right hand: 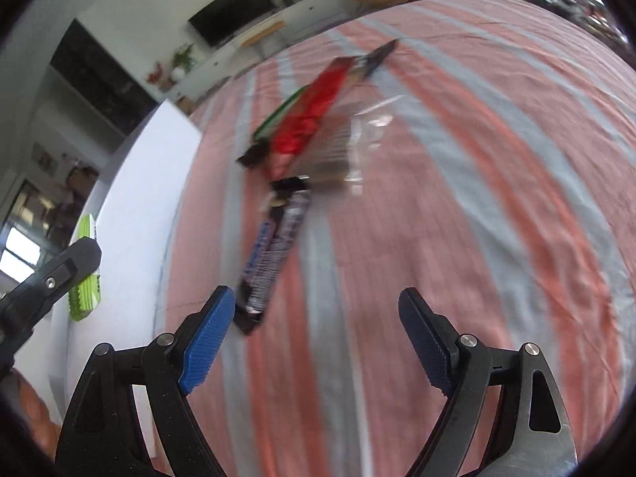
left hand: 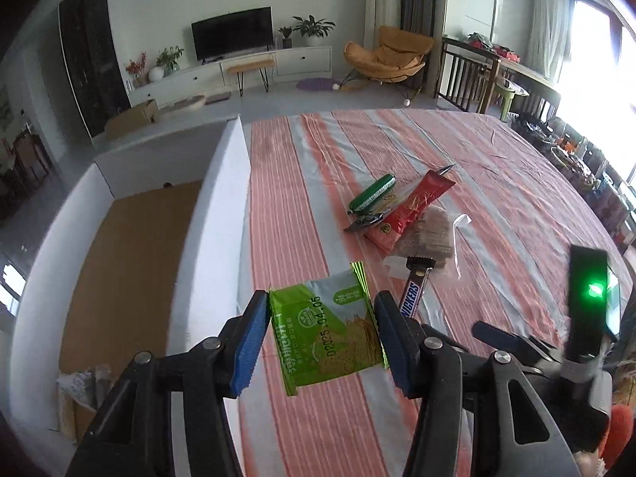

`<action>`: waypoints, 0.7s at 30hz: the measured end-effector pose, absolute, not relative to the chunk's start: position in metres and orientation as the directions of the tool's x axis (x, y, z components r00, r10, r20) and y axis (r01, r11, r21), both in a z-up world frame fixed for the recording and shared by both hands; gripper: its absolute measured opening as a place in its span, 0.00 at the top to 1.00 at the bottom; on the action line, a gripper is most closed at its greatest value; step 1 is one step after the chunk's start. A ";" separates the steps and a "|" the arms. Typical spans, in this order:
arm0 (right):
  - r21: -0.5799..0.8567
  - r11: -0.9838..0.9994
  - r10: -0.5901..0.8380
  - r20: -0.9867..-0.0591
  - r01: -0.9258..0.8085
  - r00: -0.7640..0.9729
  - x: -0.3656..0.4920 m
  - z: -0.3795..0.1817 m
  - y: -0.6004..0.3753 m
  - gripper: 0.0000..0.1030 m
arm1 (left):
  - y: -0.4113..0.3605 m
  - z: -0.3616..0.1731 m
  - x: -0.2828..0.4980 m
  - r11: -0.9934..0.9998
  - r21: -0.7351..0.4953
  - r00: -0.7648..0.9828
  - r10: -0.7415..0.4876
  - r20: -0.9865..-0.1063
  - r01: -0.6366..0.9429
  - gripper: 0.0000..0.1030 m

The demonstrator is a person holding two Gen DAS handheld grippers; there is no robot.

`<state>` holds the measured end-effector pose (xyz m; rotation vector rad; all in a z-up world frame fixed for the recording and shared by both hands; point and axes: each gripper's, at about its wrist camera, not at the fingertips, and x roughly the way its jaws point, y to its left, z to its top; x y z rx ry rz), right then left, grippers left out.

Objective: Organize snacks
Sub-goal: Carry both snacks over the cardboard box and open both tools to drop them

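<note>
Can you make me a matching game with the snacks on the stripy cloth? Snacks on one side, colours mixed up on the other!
Snacks:
1. cracker packet
2. Snickers bar
3. long wrapper
4. sausage stick

Colours:
A. red
B. dark green
C. light green and white
D. brown, blue letters

Pairs: 1-C, 2-D, 3-A, 4-B

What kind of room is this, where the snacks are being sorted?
Most likely a home living room. A flat television stands on a long white cabinet with potted plants, and an orange lounge chair sits nearby. The snacks lie on a striped cloth.
</note>
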<state>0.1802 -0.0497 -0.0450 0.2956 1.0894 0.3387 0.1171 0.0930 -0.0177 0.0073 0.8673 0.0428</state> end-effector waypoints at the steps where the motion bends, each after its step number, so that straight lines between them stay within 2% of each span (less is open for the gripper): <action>1: 0.356 0.927 0.374 -0.835 -0.122 0.405 0.190 -0.049 -0.033 0.17 | 0.093 -0.013 0.114 0.998 0.041 0.653 0.056 -0.755 -0.038 0.48; 3: 0.257 0.959 0.284 -0.867 -0.120 0.409 0.204 -0.053 -0.009 0.16 | 0.101 -0.006 0.111 0.996 0.079 0.670 0.092 -0.737 -0.050 0.48; 4: 0.203 0.970 0.241 -0.877 -0.135 0.415 0.208 -0.054 0.002 0.19 | 0.104 -0.003 0.107 0.994 0.095 0.677 0.110 -0.728 -0.060 0.48; 6: 0.106 0.982 0.165 -0.883 -0.157 0.439 0.209 -0.054 0.013 0.51 | 0.110 -0.002 0.102 0.991 0.110 0.682 0.132 -0.719 -0.076 0.48; 7: 0.119 0.979 0.180 -0.882 -0.164 0.435 0.208 -0.054 0.010 0.83 | 0.113 -0.002 0.100 0.990 0.114 0.681 0.138 -0.719 -0.080 0.48; 10: 0.170 0.977 0.209 -0.877 -0.129 0.432 0.200 -0.055 -0.011 0.83 | 0.119 -0.006 0.096 0.986 0.139 0.682 0.166 -0.712 -0.095 0.48; 13: 0.289 0.952 0.303 -0.854 -0.100 0.422 0.189 -0.050 -0.036 0.83 | 0.120 -0.010 0.095 0.986 0.141 0.681 0.160 -0.715 -0.085 0.48; 17: 0.449 0.887 0.451 -0.787 -0.111 0.421 0.178 -0.031 -0.059 0.83 | 0.118 -0.006 0.085 0.986 0.153 0.695 0.157 -0.702 -0.067 0.48; 21: 0.550 0.822 0.556 -0.715 -0.150 0.424 0.180 0.000 -0.058 0.83 | 0.119 0.007 0.073 0.978 0.195 0.716 0.187 -0.672 -0.072 0.48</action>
